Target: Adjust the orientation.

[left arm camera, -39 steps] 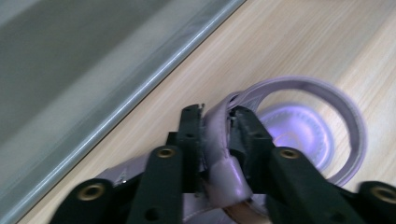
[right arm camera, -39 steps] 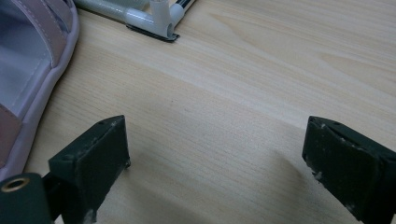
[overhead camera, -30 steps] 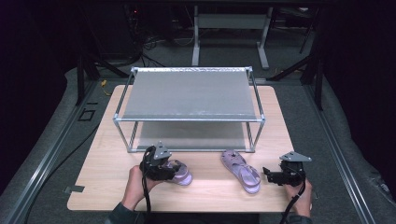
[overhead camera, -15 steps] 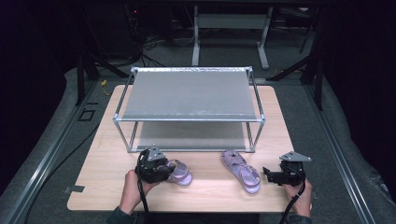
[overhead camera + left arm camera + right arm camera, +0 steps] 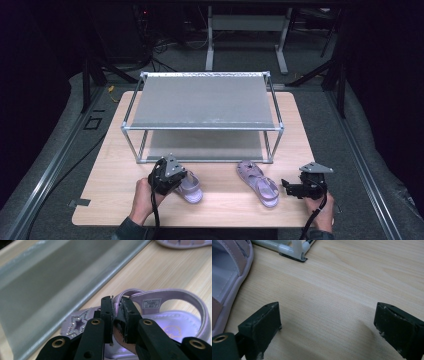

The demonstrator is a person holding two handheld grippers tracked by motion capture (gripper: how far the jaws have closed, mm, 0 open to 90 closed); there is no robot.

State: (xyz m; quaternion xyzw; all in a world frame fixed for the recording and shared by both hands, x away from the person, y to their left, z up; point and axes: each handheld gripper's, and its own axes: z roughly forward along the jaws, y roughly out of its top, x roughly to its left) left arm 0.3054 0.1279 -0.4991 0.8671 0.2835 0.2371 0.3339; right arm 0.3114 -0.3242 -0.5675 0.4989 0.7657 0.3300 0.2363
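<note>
Lilac sandal (image 5: 172, 322), star-studded strap, pinched by left claw (image 5: 117, 312) at lower centre; right claw (image 5: 327, 332) spread over bare surface (image 5: 352, 285).

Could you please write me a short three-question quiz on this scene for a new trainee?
1. True or false: the left gripper has its jaws shut on the heel strap of the left sandal.
2. The right gripper is: A) shut on the right sandal; B) open above bare table; C) resting on the rack.
3. Fill in: both sandals lie on the table in front of the two-shelf ____.

Key: 1 true; 2 B; 3 rack.
</note>
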